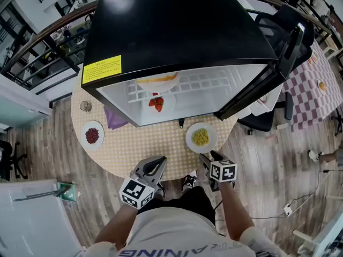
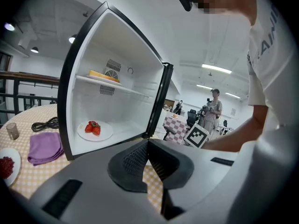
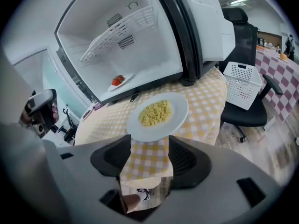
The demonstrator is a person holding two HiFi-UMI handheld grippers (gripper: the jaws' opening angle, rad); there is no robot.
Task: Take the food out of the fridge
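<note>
fridge: black box sitting on the desk, door swung wide to the right, white inside all on show

desk: round, yellow check cloth, plenty of bare space in front of the fridge

strawberry plate: on the fridge floor, near the front, so not out yet

yellow slab: up on the wire shelf, further back, can't tell exactly what it is

corn plate: already out, flat on the desk just right of the fridge opening

bean plate: also on the desk, off to the left near a purple cloth

right gripper: spread wide with nothing in it, pointing down at the corn plate, whose near rim sits just ahead of the jaws, not pinched

left gripper: jaws pressed together, empty, hanging at the desk edge facing the fridge

step: looks to me like the gap between items, corn plate set down and let go, two things left inside

next move: my guess is the strawberries, easiest reach. A gripper needs to go in low with jaws apart, catch the plate rim and slide it out level so nothing rolls off
</note>
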